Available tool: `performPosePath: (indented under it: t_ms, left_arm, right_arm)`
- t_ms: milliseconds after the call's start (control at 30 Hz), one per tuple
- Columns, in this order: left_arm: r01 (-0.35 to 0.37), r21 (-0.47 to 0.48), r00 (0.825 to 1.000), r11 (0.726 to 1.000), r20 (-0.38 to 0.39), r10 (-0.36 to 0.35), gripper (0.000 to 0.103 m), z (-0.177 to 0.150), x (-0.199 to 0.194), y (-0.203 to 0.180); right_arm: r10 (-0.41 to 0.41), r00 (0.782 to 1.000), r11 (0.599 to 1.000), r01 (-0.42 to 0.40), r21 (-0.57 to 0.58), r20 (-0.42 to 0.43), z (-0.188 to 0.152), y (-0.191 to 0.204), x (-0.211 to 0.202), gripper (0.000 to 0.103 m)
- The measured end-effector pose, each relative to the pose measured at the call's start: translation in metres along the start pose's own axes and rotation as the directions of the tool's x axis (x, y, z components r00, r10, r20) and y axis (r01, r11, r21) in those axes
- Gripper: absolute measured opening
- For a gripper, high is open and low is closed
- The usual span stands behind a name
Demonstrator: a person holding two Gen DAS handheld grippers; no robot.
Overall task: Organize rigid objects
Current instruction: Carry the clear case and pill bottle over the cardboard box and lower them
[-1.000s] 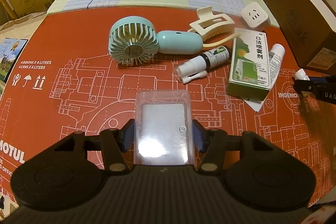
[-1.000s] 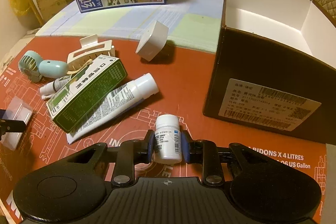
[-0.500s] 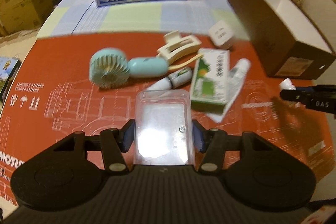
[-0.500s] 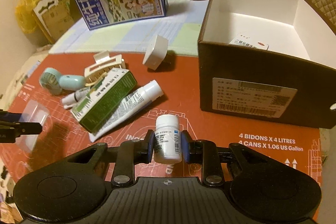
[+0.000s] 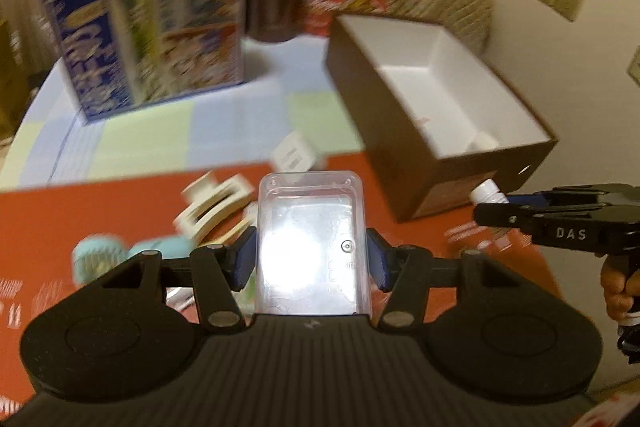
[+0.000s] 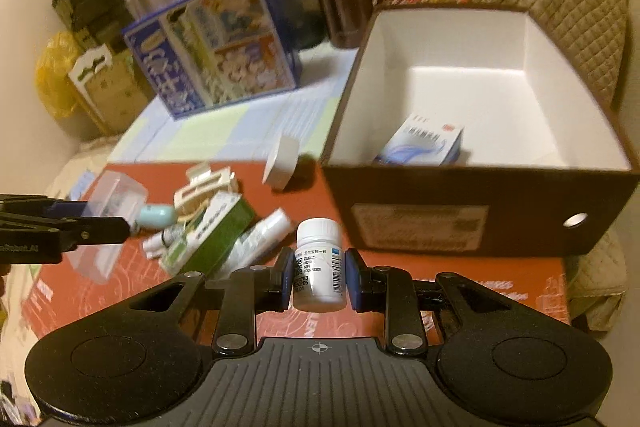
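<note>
We carry two finds toward the brown box (image 6: 460, 227): nearest it, our right gripper (image 6: 318, 281) pinches a white pill bottle (image 6: 319, 263); our left gripper (image 5: 311, 259) clamps a clear plastic case (image 5: 312, 247). Beyond the near wall lies a blue-white carton (image 6: 424, 145), apparently medicine.

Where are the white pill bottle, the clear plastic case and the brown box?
white pill bottle (image 6: 319, 269), right wrist view, on its label.
clear plastic case (image 5: 312, 247), left wrist view, centre face.
brown box (image 6: 420, 227), right wrist view, near outer wall.
</note>
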State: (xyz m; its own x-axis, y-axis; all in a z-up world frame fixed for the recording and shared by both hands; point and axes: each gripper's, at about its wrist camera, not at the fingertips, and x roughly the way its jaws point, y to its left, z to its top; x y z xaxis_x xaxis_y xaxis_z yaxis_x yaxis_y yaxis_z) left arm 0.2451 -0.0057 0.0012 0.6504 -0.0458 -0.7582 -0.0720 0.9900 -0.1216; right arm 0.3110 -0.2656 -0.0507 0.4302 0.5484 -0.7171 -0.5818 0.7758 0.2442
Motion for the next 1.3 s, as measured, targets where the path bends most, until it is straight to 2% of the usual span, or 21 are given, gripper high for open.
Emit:
performPosePath:
  t_ms: [333, 567, 867, 1300]
  left_arm:
    - [0.118, 0.095, 0.991, 0.988, 0.045, -0.123, 0.052, 0.067, 0.039, -0.067]
    - [0.141, 0.129, 0.988, 0.982, 0.049, -0.148, 0.052, 0.11, 0.077, -0.1]
    - [0.099, 0.163, 0.994, 0.982, 0.021, -0.103, 0.052, 0.156, 0.136, -0.122]
    - [0.039, 0.198, 0.998, 0.979, -0.056, -0.029, 0.052, 0.197, 0.224, -0.132]
  right_arm:
    - [-0.067, 0.994, 0.997, 0.062, 0.052, 0.089, 0.043, -0.048, -0.023, 0.024]
    - [-0.129, 0.984, 0.99, 0.121, 0.074, 0.121, 0.077, -0.089, -0.019, 0.024]
    - [-0.136, 0.983, 0.986, 0.122, 0.114, 0.12, 0.117, -0.137, 0.004, 0.024]
    - [-0.169, 0.985, 0.979, 0.164, 0.118, 0.026, 0.149, -0.181, 0.067, 0.024]
